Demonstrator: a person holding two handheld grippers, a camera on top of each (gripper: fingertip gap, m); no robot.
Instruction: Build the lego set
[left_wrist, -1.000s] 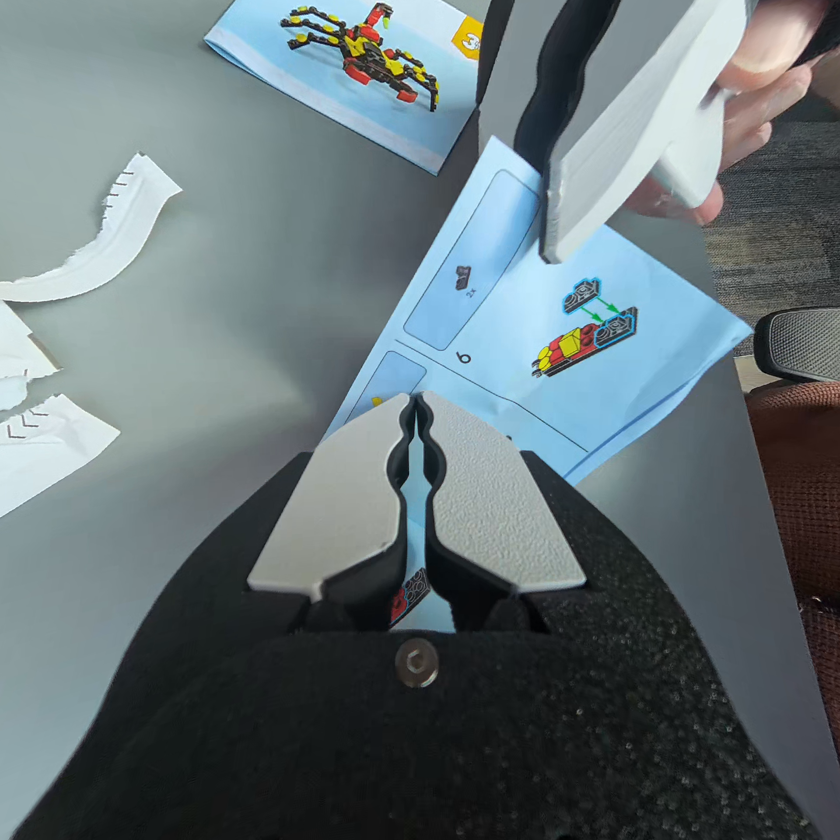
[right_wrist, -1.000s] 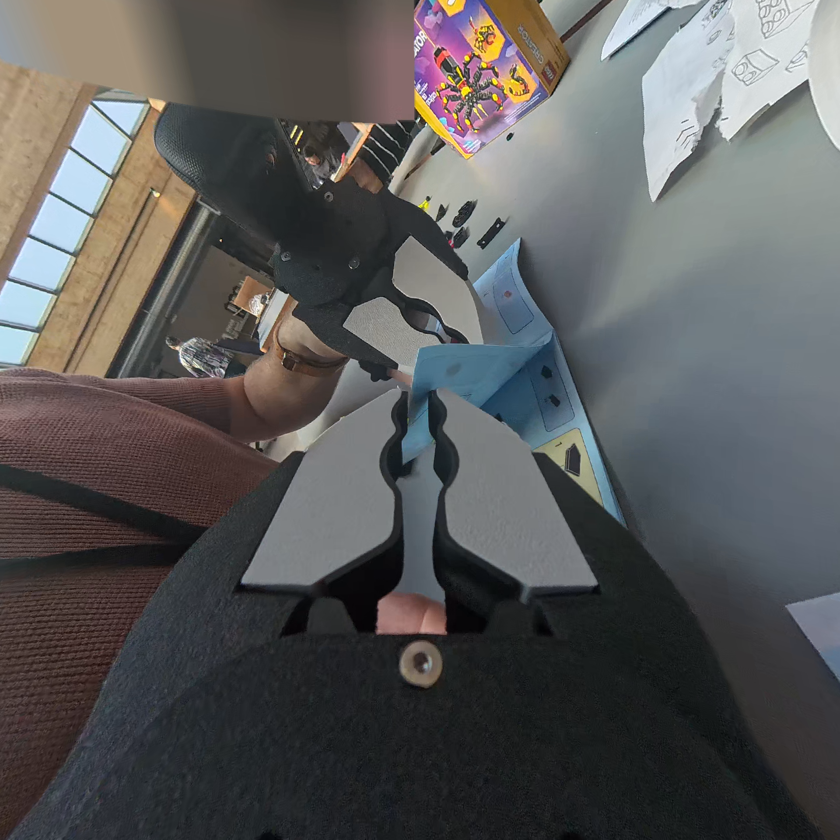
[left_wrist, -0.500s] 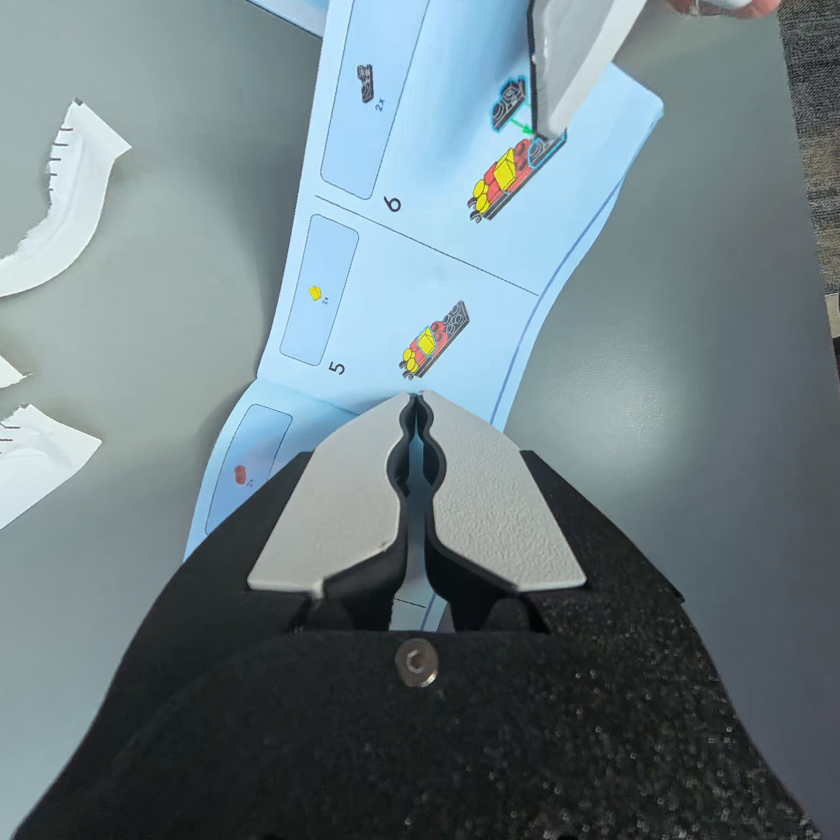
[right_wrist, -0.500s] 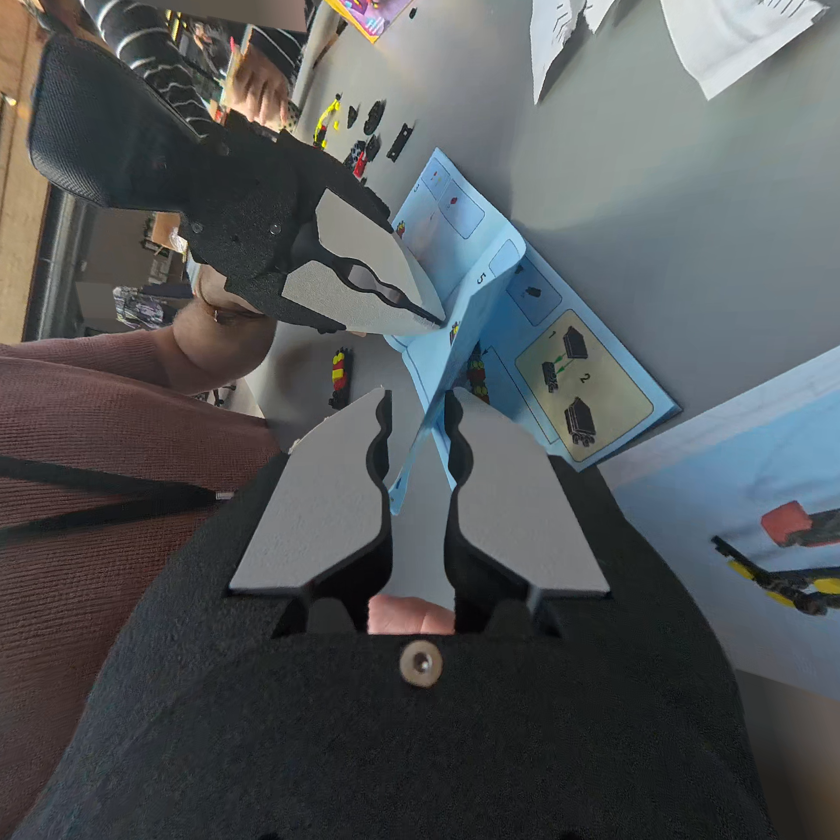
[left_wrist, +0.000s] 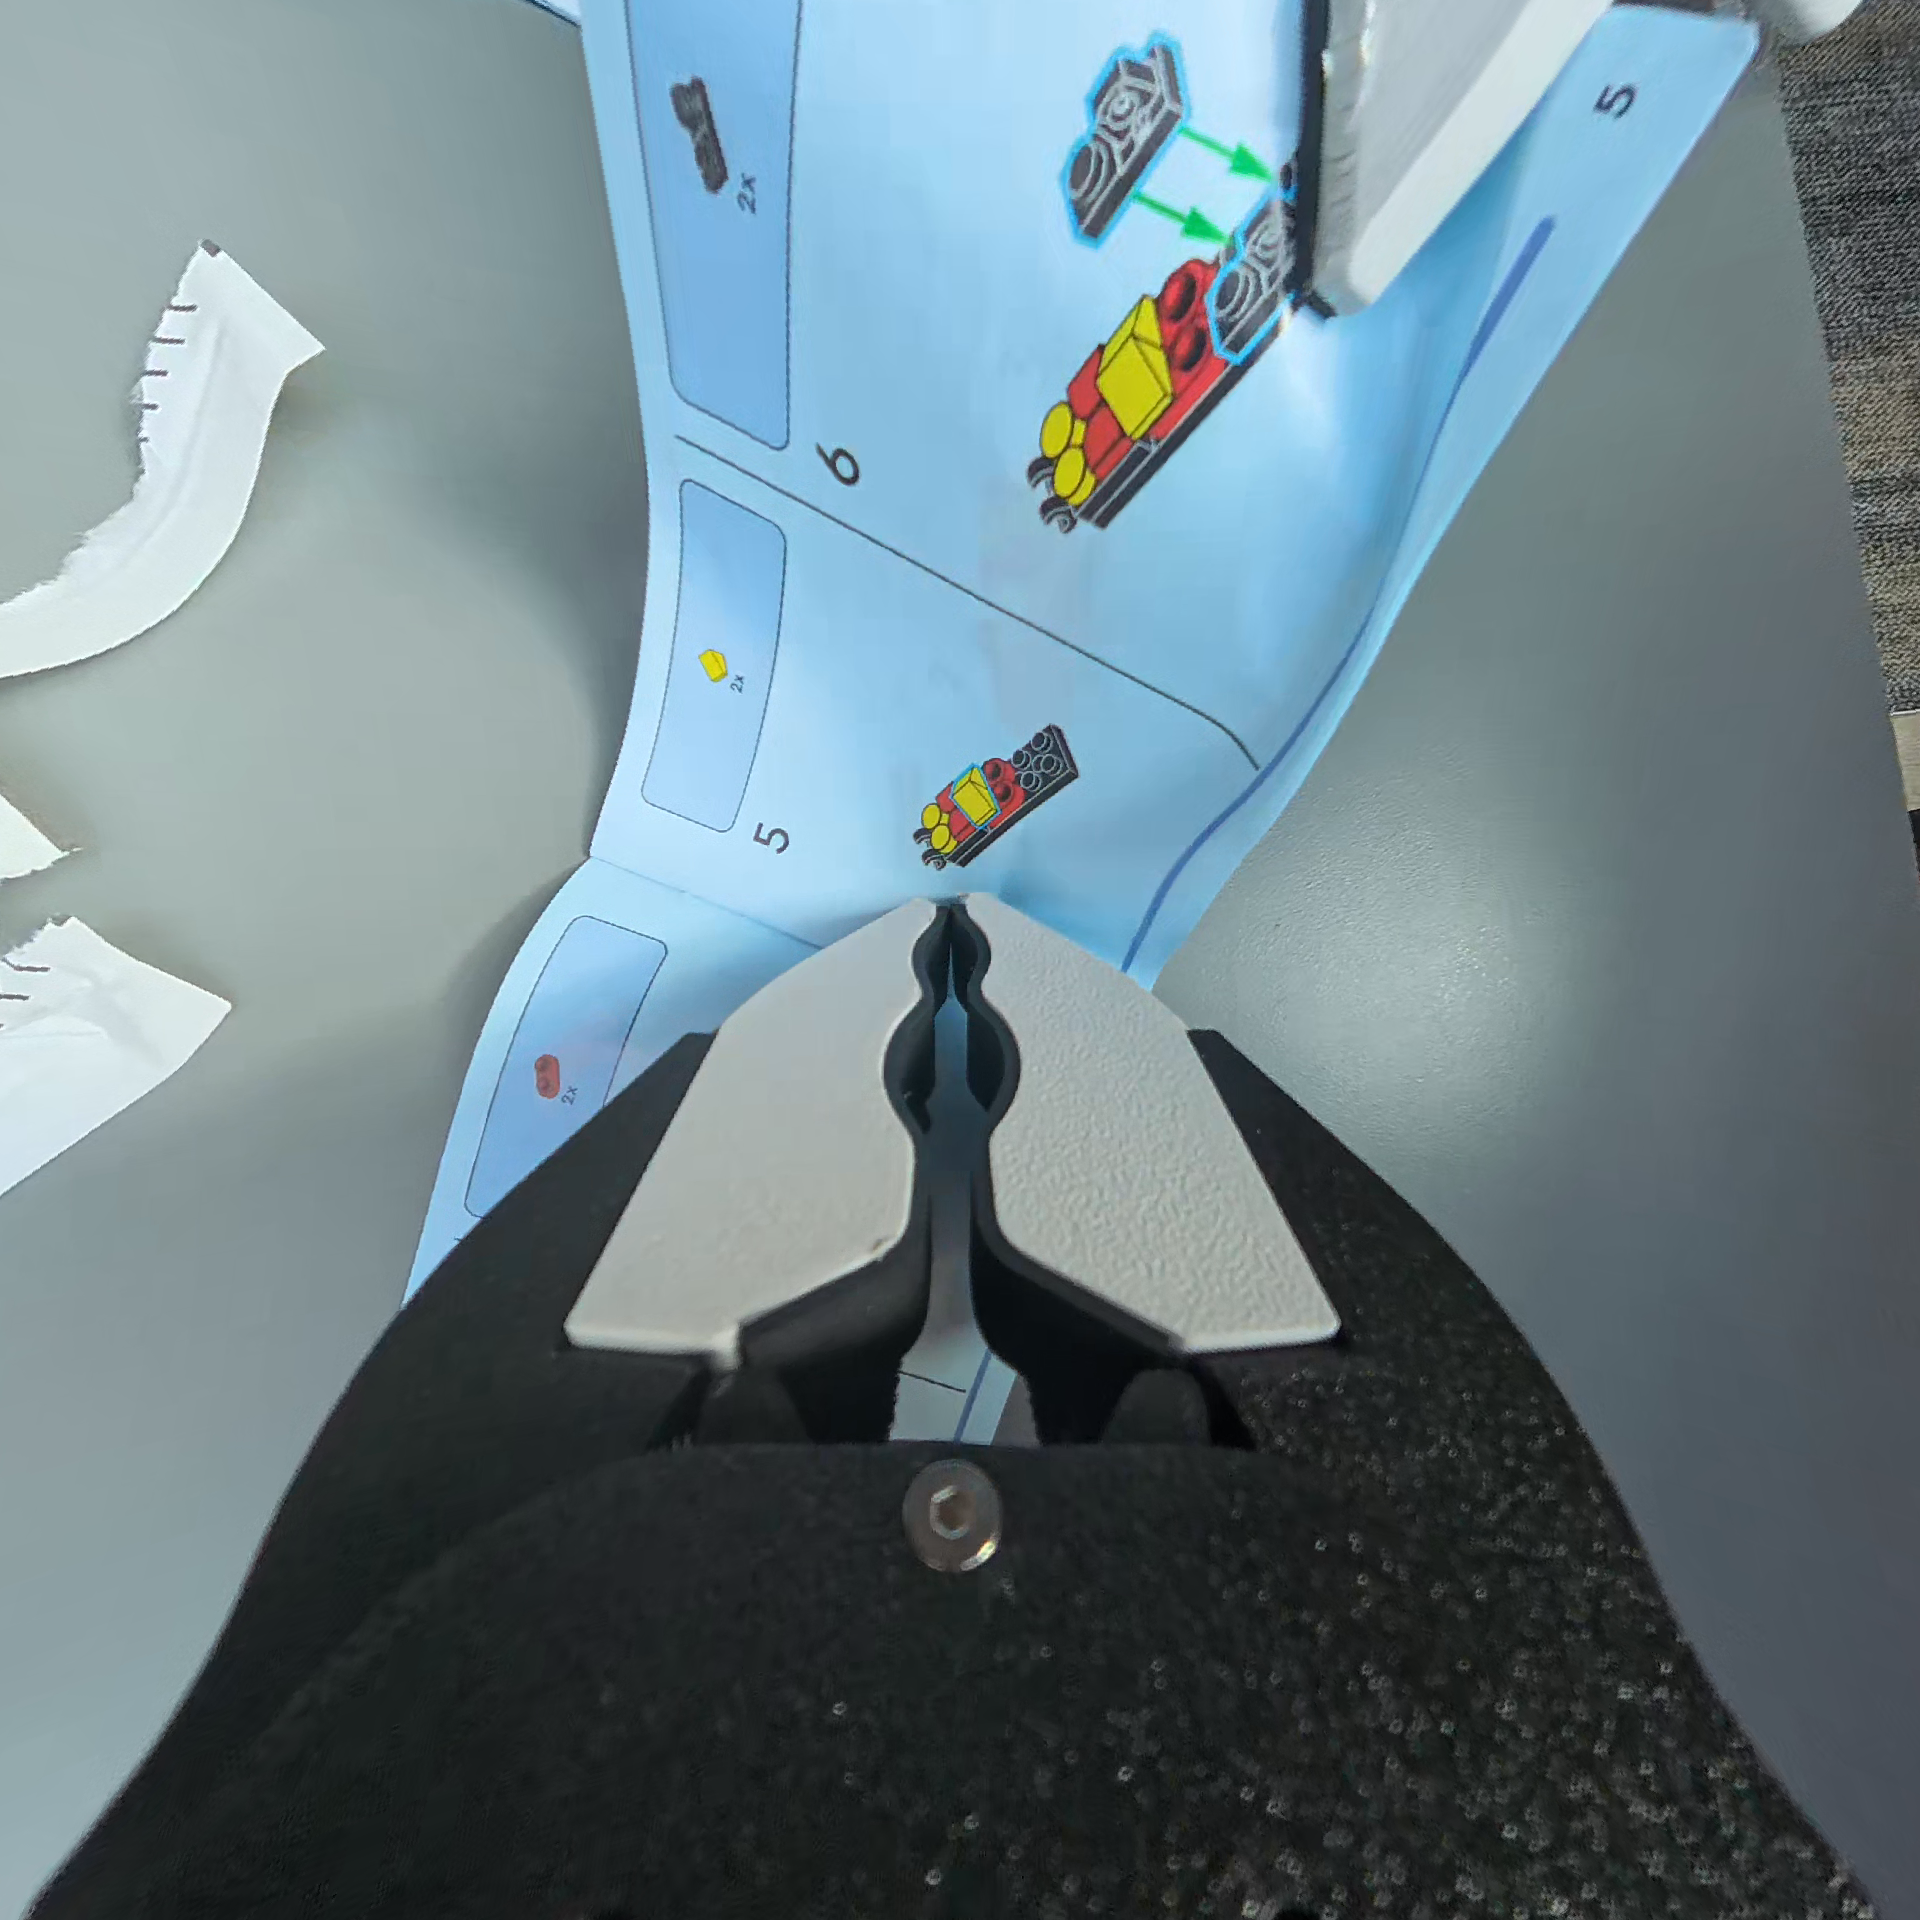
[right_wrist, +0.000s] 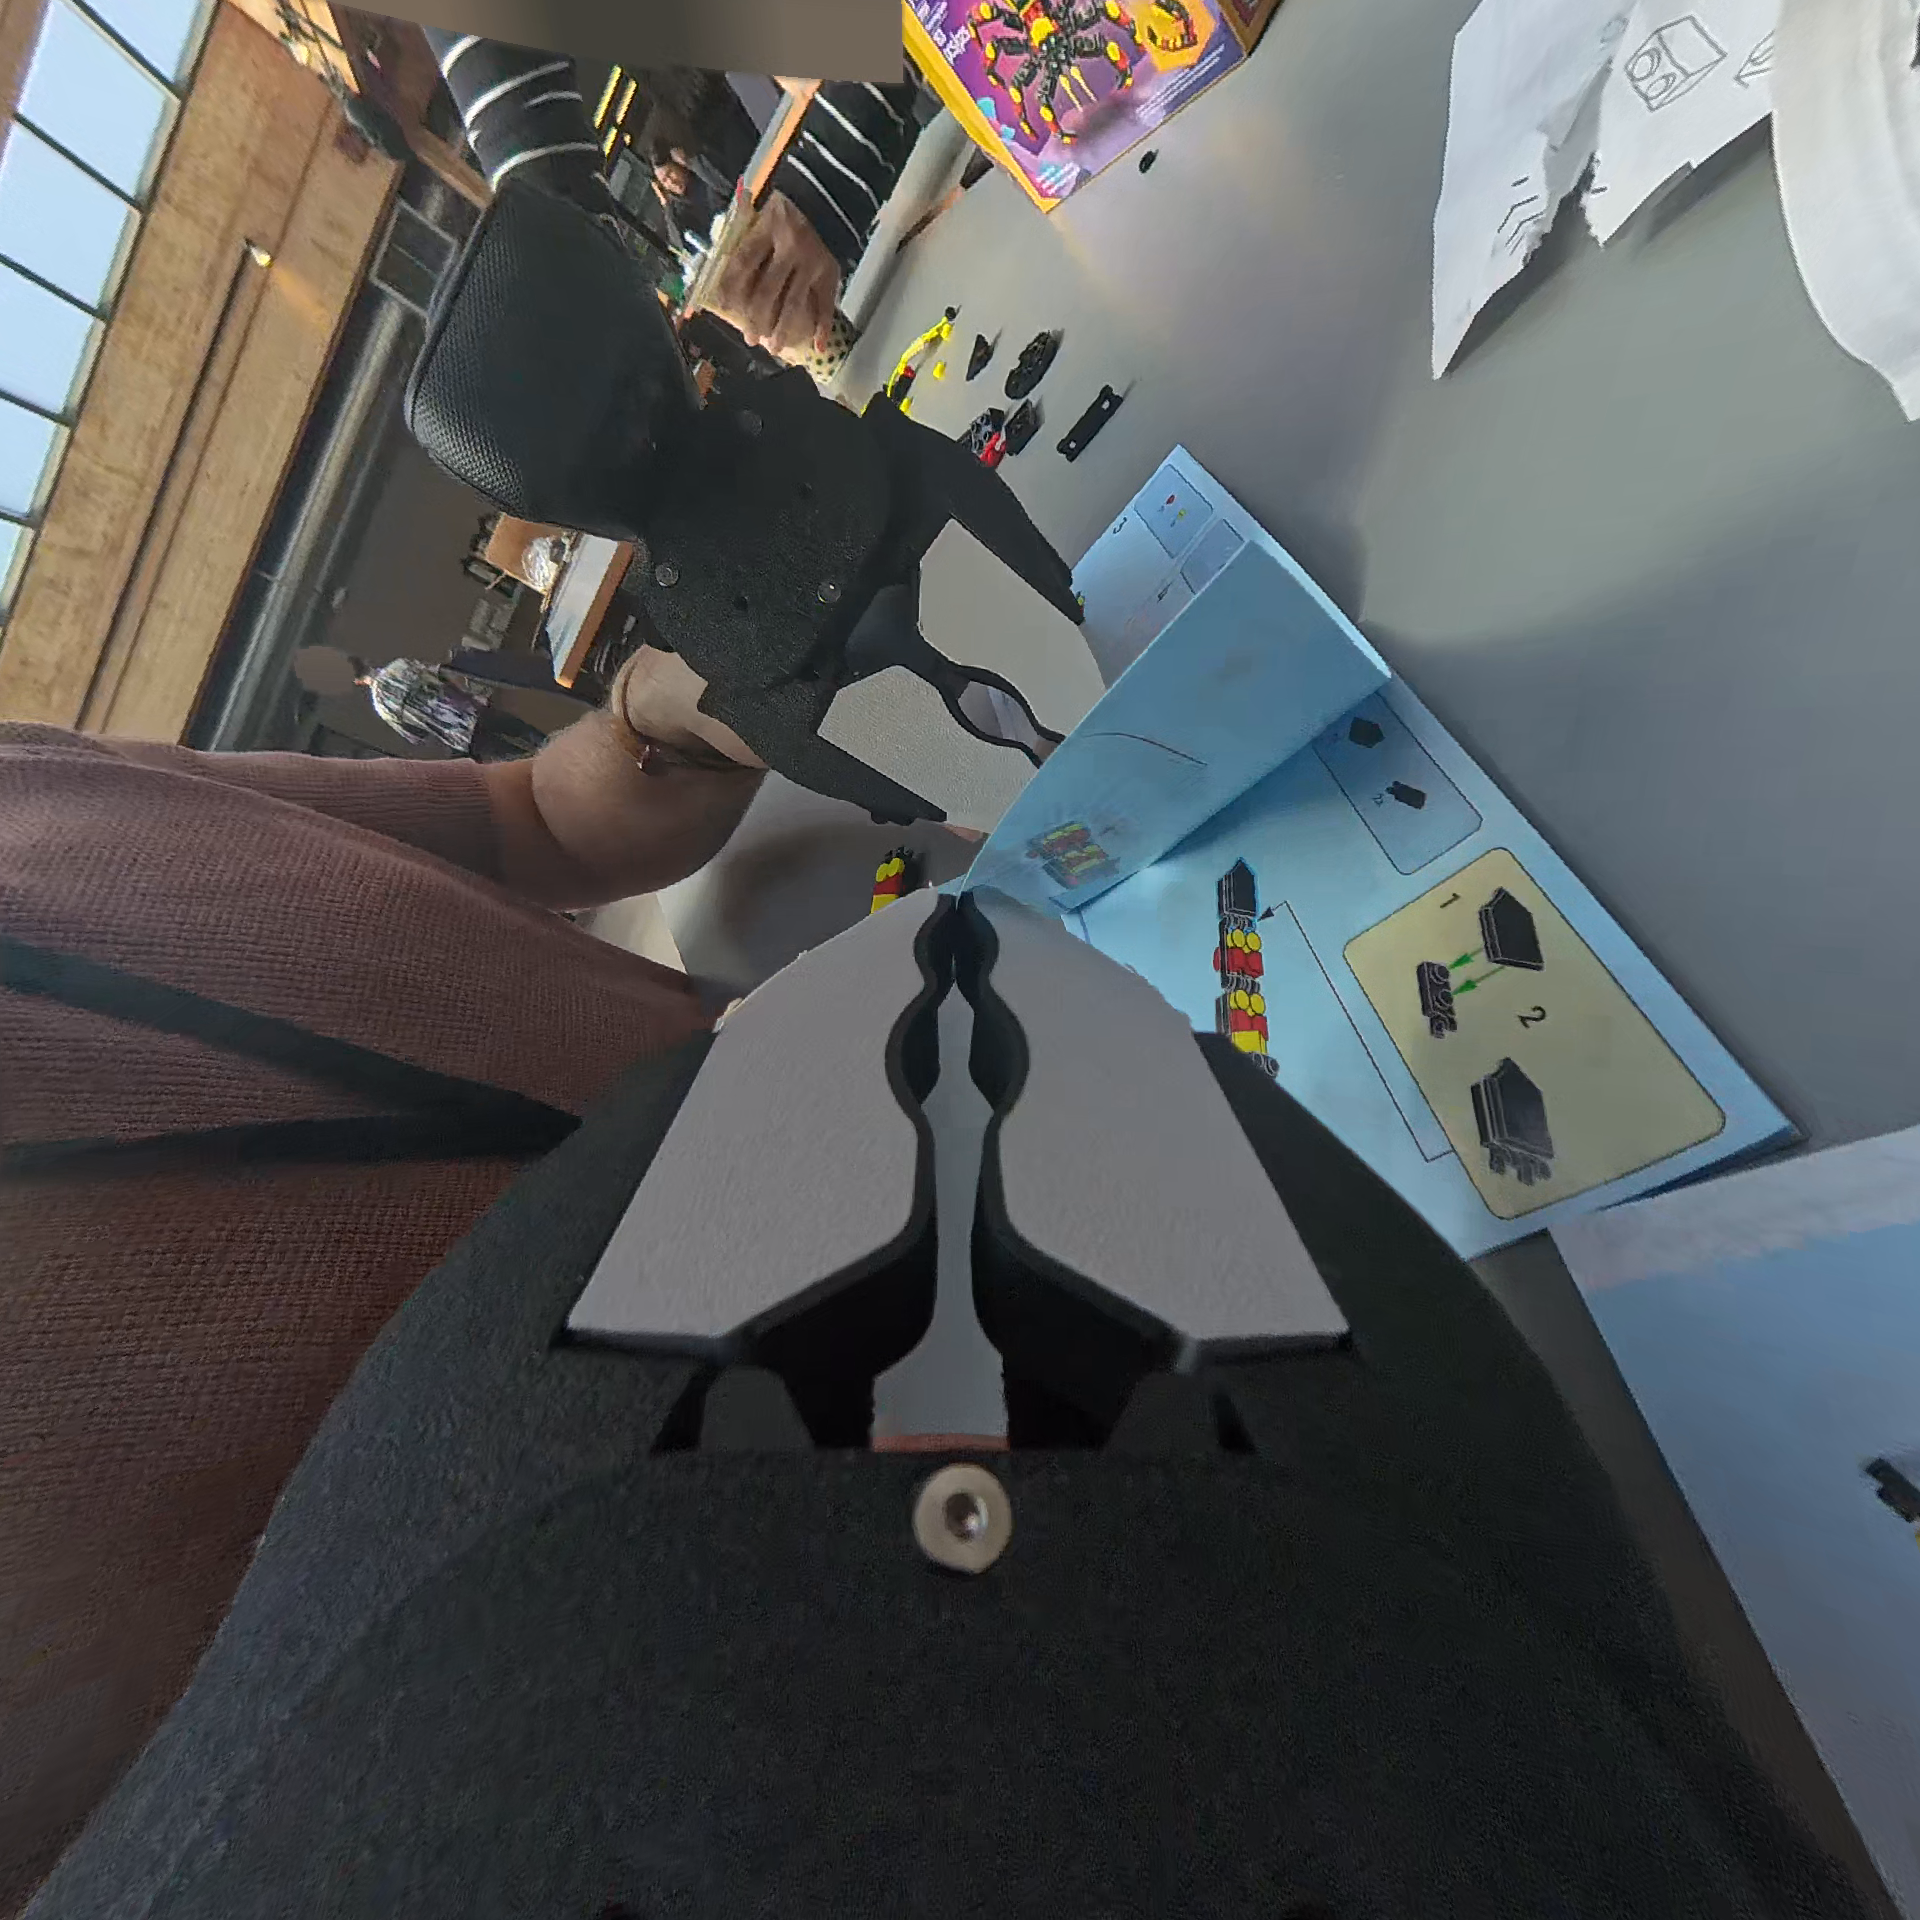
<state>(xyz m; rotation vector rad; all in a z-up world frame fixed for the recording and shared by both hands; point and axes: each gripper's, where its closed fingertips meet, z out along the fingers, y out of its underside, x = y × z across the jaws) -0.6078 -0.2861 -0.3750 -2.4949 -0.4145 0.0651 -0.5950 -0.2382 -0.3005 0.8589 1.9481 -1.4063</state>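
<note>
Left to right: the left gripper (left_wrist: 951, 914) sits pressed together low on the blue instruction booklet (left_wrist: 935, 582); the right gripper (right_wrist: 956, 906) pinches a page corner. Turning slowly should avoid tearing; loose bricks (right_wrist: 1023, 405) wait upper centre.

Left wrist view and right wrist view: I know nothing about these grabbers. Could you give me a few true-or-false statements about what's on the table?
1. The booklet lies open on a grey table. True.
2. The left gripper is wide open. False: its fingers are closed together, tips over the booklet's fold.
3. Torn paper lies left of the booklet in the left wrist view. True.
4. The purple box stands on the booklet. False: it sits far off on the table, apart from the booklet.
5. The right gripper is closed on the corner of a lifted page. True, as far as the right wrist view shows.
</note>
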